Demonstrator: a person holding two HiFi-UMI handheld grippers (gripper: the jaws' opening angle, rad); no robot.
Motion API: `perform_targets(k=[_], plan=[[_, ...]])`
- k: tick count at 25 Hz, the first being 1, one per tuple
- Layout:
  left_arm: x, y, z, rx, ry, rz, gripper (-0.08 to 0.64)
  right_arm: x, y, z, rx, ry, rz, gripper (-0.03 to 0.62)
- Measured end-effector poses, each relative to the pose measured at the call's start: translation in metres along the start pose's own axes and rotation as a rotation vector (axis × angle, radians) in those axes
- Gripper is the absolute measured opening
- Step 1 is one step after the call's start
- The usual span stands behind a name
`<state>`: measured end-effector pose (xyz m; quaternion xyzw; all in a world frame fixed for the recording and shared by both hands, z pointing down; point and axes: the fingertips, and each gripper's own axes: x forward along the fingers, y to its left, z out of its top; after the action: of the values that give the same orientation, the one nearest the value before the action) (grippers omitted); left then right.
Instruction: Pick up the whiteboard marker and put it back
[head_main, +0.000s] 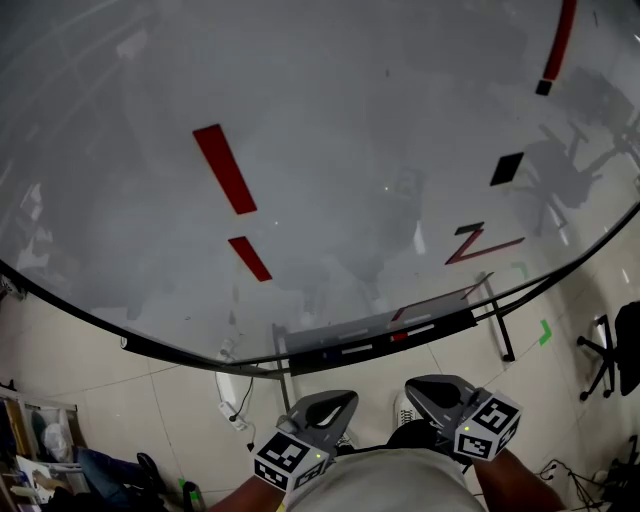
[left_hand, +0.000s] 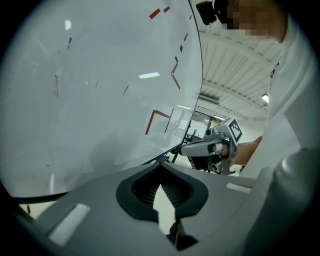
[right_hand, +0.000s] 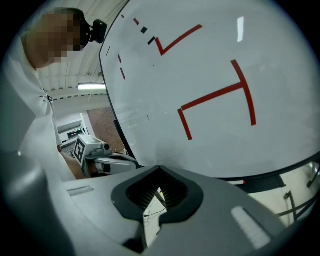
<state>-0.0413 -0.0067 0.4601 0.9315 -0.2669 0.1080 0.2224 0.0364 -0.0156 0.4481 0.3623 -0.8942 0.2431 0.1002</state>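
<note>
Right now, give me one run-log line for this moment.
phase: pre-pick | left gripper shut, empty | right gripper shut, empty | both low, short of tray | marker lying on tray below whiteboard

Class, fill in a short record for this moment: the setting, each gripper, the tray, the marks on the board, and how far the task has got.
setting: a person faces a whiteboard above a tiled floor
left gripper: jaws together, nothing between them, held low near the body
right gripper: jaws together, empty, beside the left one
tray: runs along the board's lower edge; what looks like a marker with a red end lies in it
board marks: red strips, a black patch, red lines
task stage: marker not yet picked up
</note>
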Motion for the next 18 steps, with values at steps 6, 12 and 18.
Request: perform_targets(k=[6,12,18], plan=[[-0.002,-0.013,0.007,-0.011,-0.047,0.047,0.017,-0.018,0.003,-0.001,-0.027,0.002,0.018,0.002],[0.012,-0.041,0.006,-0.056,-0.085,0.148,0.017,-0.055,-0.006,-0.003,-0.054,-0.001,0.086,0.002],[0.031,-0.084,-0.001,-0.064,-0.109,0.239,0.017,-0.1,-0.02,-0.015,-0.051,0.005,0.151,0.002]])
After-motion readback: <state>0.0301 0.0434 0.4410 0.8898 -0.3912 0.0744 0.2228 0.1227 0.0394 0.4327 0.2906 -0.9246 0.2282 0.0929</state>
